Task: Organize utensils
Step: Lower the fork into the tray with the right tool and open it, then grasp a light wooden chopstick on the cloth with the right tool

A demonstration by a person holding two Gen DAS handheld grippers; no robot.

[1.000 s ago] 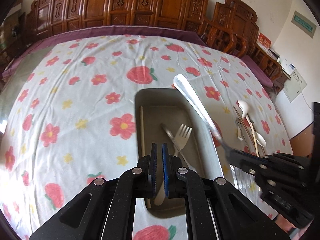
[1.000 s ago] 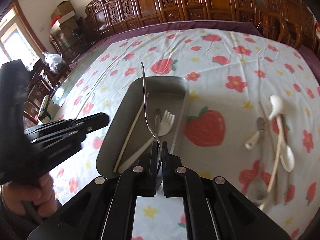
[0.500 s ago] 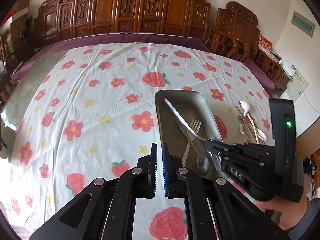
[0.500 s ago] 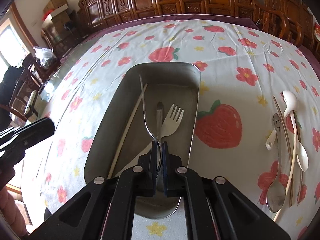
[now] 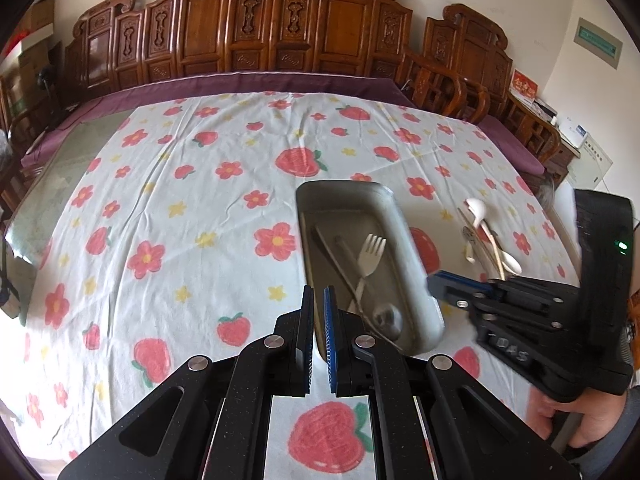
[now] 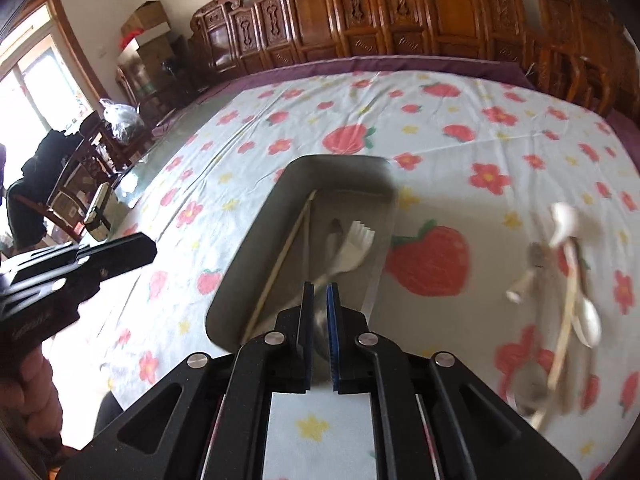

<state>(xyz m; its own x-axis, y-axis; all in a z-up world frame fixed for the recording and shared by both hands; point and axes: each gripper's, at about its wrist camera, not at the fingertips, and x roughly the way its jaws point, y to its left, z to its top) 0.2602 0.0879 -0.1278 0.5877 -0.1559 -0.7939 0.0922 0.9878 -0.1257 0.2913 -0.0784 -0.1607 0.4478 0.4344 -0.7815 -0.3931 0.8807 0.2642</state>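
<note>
A grey metal tray sits on the surface, which is covered by a white cloth printed with strawberries and flowers. Inside the tray lie a pale fork, a metal spoon and a thin chopstick along its left wall. To the right of the tray, well apart from it, a loose cluster of white spoons, a metal spoon and chopsticks rests on the cloth. The left gripper hovers just beside the tray's near left corner, its fingers narrow with nothing between them. The right gripper hangs over the tray's near end, fingers slightly apart and empty. Carved wooden chairs line the far edge.
</note>
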